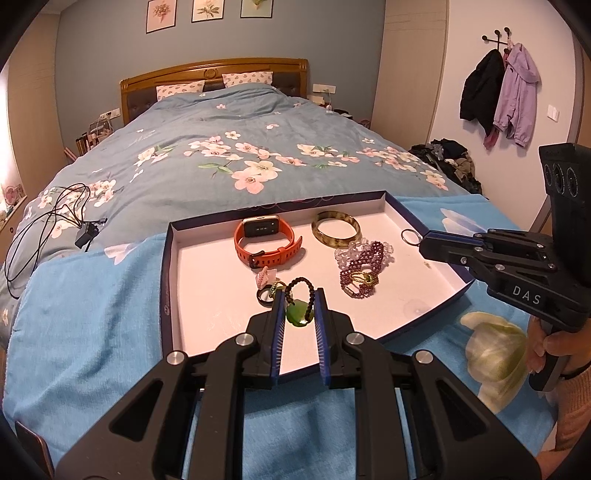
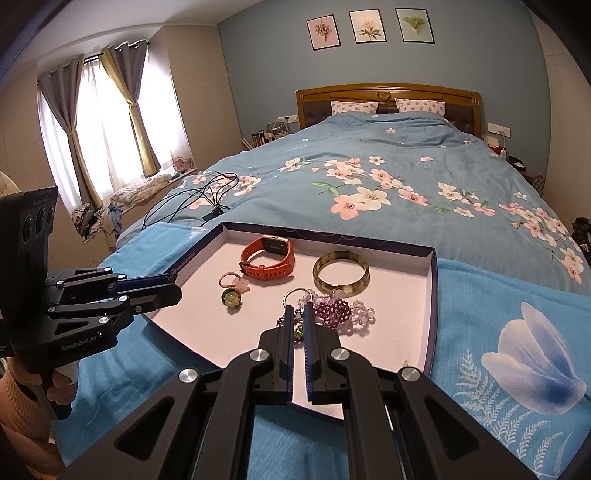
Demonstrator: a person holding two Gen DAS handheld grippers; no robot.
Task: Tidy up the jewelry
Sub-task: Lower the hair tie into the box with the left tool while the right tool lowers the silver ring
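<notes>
I'm holding my left tongs (image 1: 300,295) low at the center of the frame, pinching a dark beaded bracelet (image 1: 303,286) with a green jade pendant (image 1: 298,315) over the white tray (image 1: 207,295) on the bed. My right tongs (image 2: 299,314) are nearly pressed together, nipping a silver ring (image 2: 293,295) just in front of the purple bead bracelets (image 2: 332,308). The orange smartwatch (image 1: 264,240) and amber bangle (image 1: 335,229) are sitting toward the tray's far edge.

Floral duvet (image 1: 221,155), 3 framed prints (image 2: 369,27)
</notes>
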